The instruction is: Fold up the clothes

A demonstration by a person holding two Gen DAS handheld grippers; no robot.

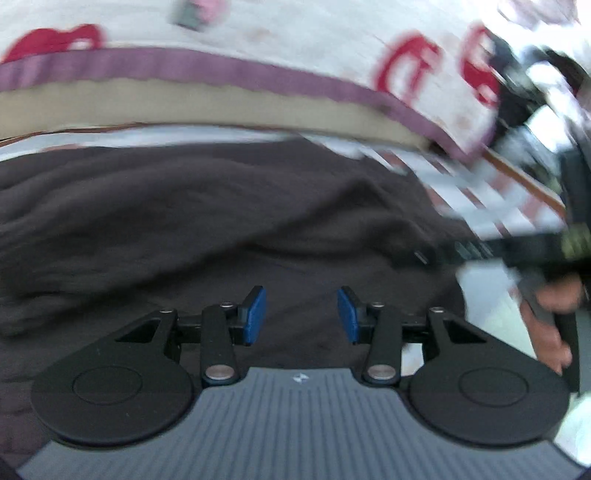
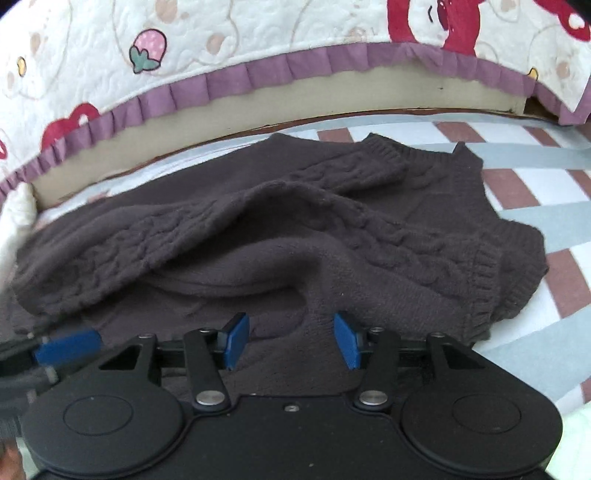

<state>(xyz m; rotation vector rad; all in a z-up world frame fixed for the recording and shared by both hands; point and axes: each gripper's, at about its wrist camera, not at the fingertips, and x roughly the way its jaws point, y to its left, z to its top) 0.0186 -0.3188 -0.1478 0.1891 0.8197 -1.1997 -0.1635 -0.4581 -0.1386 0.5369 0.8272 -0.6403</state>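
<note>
Cable-knit sweater [image 2: 295, 229] lies rumpled; over it we hold left gripper [image 1: 301, 314] and right gripper [image 2: 291, 341], jaws apart, empty.

Cartoon-print quilt [image 2: 258, 33] edges a checked sheet [image 2: 535, 177].

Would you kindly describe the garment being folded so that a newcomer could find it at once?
Start at the white cartoon-print quilt with the purple frill along the far edge. Just below it lies a checked sheet in pale blue, white and brick red. The dark brown cable-knit sweater lies crumpled on that sheet, its ribbed cuffs showing; it is the only dark, unpatterned fabric there.
</note>
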